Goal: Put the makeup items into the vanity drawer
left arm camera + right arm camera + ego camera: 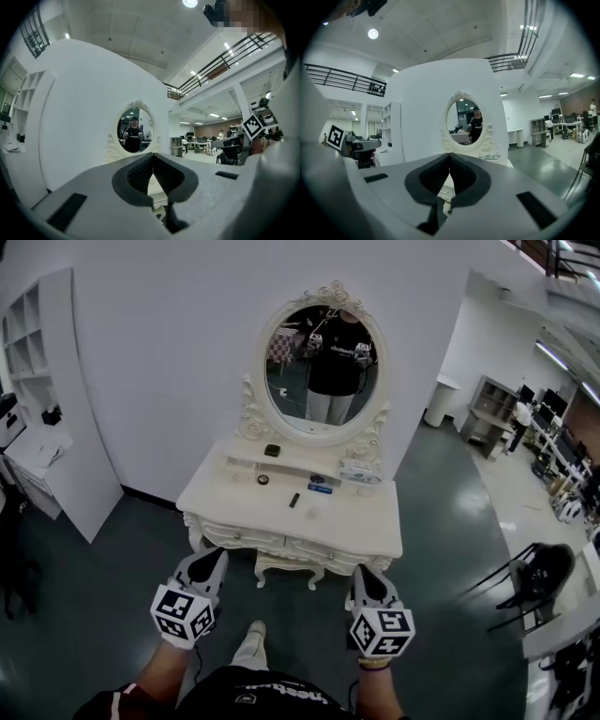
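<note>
Dark green floor (112, 587) is lying open between the person and the white counter (377, 532), whose front edge is standing well ahead of both tongs. Its drawers (246, 538) are sitting closed. Makeup items (294, 500) are lying mid-counter. Left tongs (210, 561) and right tongs (367, 579) are hovering pressed together, gripping nothing.

I face a plain white wall (159, 362) on a glossy dark-green floor (103, 587). White shelves (56, 399) stand left, office desks (562, 460) far right, a round ceiling lamp (372, 33) overhead.
</note>
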